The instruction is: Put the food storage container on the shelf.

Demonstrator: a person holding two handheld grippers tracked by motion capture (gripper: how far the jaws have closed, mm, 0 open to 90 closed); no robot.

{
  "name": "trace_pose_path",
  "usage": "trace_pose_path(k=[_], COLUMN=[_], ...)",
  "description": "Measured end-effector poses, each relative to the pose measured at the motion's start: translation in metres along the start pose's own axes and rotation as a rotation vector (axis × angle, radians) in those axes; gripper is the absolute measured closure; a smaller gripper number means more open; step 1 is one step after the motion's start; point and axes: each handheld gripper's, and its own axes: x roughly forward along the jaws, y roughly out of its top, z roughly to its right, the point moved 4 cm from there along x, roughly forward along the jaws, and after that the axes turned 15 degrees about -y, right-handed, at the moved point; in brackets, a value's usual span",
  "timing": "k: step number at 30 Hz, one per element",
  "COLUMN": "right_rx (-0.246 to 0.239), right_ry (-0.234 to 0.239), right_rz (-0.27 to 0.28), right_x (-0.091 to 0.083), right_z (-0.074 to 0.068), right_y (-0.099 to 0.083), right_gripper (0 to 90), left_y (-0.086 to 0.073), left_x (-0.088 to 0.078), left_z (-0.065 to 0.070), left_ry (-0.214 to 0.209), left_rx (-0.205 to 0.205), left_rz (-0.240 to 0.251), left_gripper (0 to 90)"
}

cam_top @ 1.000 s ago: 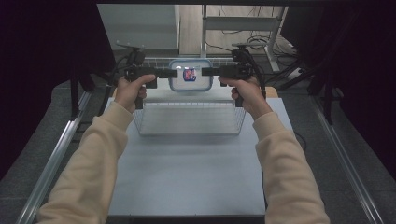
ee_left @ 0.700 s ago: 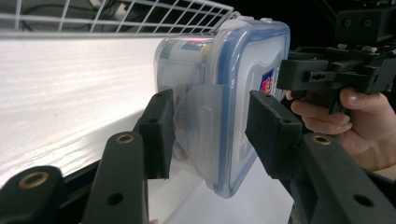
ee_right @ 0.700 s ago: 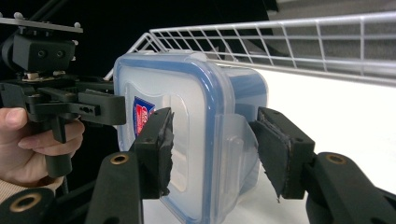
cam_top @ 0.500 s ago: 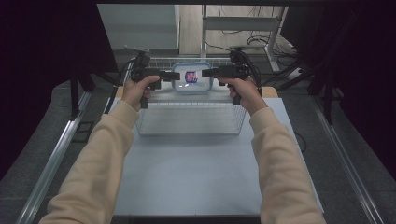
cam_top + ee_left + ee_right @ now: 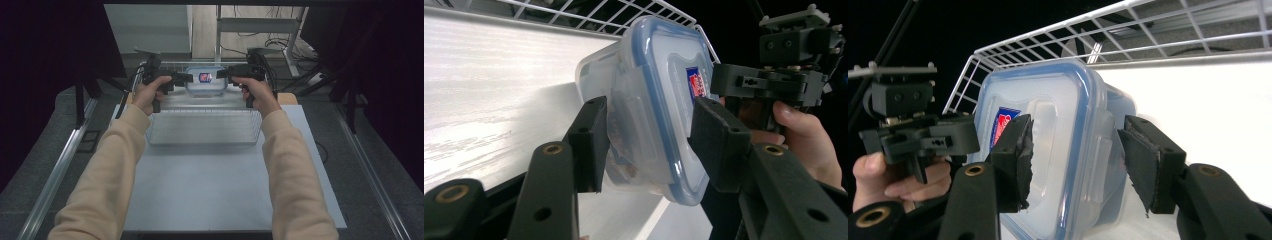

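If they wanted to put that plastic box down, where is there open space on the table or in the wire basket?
The wire basket looks bare between its near rim and the lidded box. The pale table top in front of the basket, between the two sleeves, is open too. It is crowded at the basket's far end, where the left hand-held gripper and right hand-held gripper flank the box.

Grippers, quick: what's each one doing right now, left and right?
Left gripper: closed on one end of the lidded plastic container.
Right gripper: closed on the container's other end, over the wire basket.

The clear container (image 5: 204,82) has a blue-rimmed lid and red-blue label; the wire basket (image 5: 202,131) is white.
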Motion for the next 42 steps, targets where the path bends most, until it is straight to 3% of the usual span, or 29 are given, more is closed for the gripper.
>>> trace_pose_path(k=[7,12,14,16,18,21,24,30,37,39,42], right_rx=[0.079,0.095,0.100,0.087,0.079,0.006,-0.150,-0.337,-0.493,-0.522,-0.535], right_ry=[-0.016,-0.026,-0.034,-0.052,-0.052,-0.067,-0.111,-0.083,-0.087,-0.106,-0.120], right_rz=[0.010,0.021,0.030,0.049,0.079,0.132,0.197,0.253,0.260,0.265,0.258], right_x=[0.007,0.009,0.009,0.008,0.003,-0.010,-0.028,-0.058,-0.080,-0.082,-0.084], right_z=[0.004,0.004,0.003,0.001,-0.004,-0.015,-0.026,-0.026,-0.004,0.005,0.019], right_y=[0.001,0.001,0.001,0.000,-0.001,-0.004,-0.016,-0.059,-0.141,-0.163,-0.193], right_gripper=[47.4,47.1,45.7,34.7,27.2,20.2,19.8,19.3,19.4,19.4,19.2], left_y=[0.003,0.003,0.002,0.002,0.002,-0.002,-0.017,-0.072,-0.153,-0.173,-0.201], left_x=[0.002,0.002,0.003,0.001,-0.004,-0.015,-0.024,-0.037,-0.045,-0.045,-0.045], left_z=[-0.007,-0.008,-0.007,-0.004,0.006,0.025,0.043,0.061,0.053,0.046,0.035], left_ry=[-0.009,-0.004,0.002,0.026,0.052,0.099,0.165,0.197,0.247,0.243,0.278], left_rx=[-0.047,-0.042,-0.029,0.007,0.055,0.158,0.268,0.417,0.501,0.494,0.510], left_rz=[0.010,0.017,0.018,0.037,0.065,0.099,0.095,0.068,-0.014,-0.035,-0.077], left_gripper=[47.6,46.4,45.9,42.7,34.0,24.7,21.0,19.9,20.2,20.6,20.7])
